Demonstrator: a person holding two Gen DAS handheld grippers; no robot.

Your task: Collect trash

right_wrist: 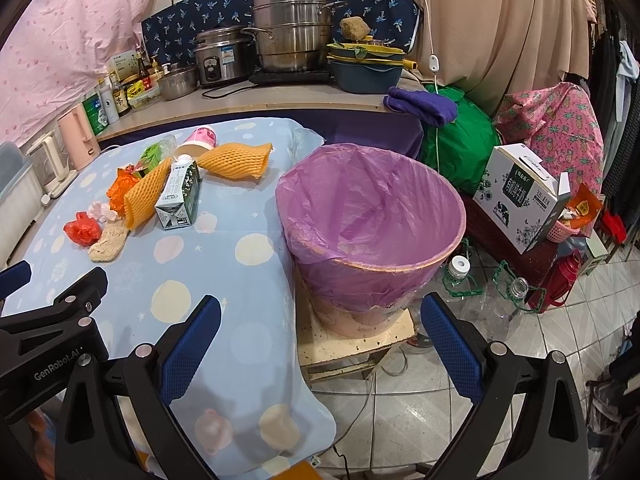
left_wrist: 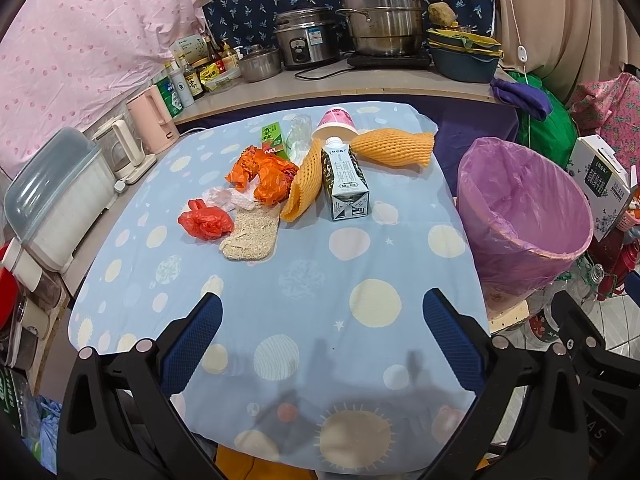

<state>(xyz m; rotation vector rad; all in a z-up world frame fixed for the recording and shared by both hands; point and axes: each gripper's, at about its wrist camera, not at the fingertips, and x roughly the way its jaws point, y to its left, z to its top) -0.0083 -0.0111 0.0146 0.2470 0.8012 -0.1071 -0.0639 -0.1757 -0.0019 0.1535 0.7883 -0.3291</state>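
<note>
Spotted blue tablecloth [left_wrist: 280, 272] under both tools, left [left_wrist: 322, 340] and right [right_wrist: 320, 344] (spread wide, holding nothing).

Trash-strewn blue cloth-covered table [left_wrist: 280, 300]

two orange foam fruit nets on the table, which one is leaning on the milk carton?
The nearer foam net, propped against the left side of the milk carton. The other foam net lies flat behind the carton, beside the tipped pink cup.
</note>
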